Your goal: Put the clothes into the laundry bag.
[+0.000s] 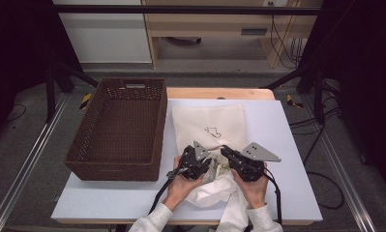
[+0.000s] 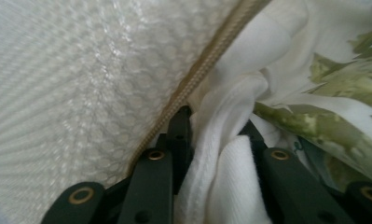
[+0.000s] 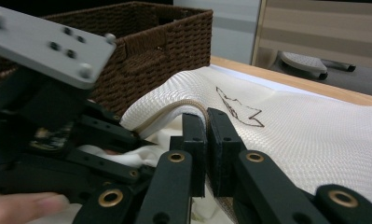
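Fingers of the right gripper (image 3: 206, 154) pinch the mesh bag (image 1: 210, 125) mouth edge; left gripper (image 2: 211, 140) fingers clamp white cloth (image 2: 230, 177); bag lies lengthwise away.

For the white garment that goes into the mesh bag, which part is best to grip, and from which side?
Grip the bunched fold of the white garment just outside the mesh bag mouth, coming from the person's side. There the cloth is piled thick and sticks out; the right claw pinches the zipper edge, lifting the mouth.
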Demonstrator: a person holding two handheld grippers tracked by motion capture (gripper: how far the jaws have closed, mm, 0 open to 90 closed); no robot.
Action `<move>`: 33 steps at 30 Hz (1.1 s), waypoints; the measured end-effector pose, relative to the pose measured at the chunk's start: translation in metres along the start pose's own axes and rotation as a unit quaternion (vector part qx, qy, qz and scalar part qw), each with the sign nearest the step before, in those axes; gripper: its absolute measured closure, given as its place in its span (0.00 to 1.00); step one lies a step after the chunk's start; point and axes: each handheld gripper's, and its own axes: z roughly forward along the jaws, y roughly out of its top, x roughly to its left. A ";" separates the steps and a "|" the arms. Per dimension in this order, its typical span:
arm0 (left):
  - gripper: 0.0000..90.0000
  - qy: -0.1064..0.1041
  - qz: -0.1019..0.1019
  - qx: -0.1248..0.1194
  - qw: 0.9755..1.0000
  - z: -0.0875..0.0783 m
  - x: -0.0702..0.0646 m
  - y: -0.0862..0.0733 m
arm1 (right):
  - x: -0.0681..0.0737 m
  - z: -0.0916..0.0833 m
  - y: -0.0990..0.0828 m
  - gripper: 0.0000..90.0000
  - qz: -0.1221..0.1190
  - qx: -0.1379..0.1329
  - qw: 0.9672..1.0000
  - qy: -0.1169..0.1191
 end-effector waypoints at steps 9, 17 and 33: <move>0.36 -0.072 -0.004 -0.048 0.996 -0.043 -0.002 0.000 | 0.001 0.002 -0.001 0.97 -0.001 0.003 1.000 -0.005; 0.24 -0.104 0.030 -0.060 0.992 -0.076 -0.019 -0.024 | -0.001 0.000 0.000 0.97 0.000 0.001 1.000 -0.009; 0.88 -0.148 0.002 0.039 0.988 -0.024 -0.040 -0.028 | -0.001 0.001 -0.001 0.97 0.000 0.004 1.000 -0.008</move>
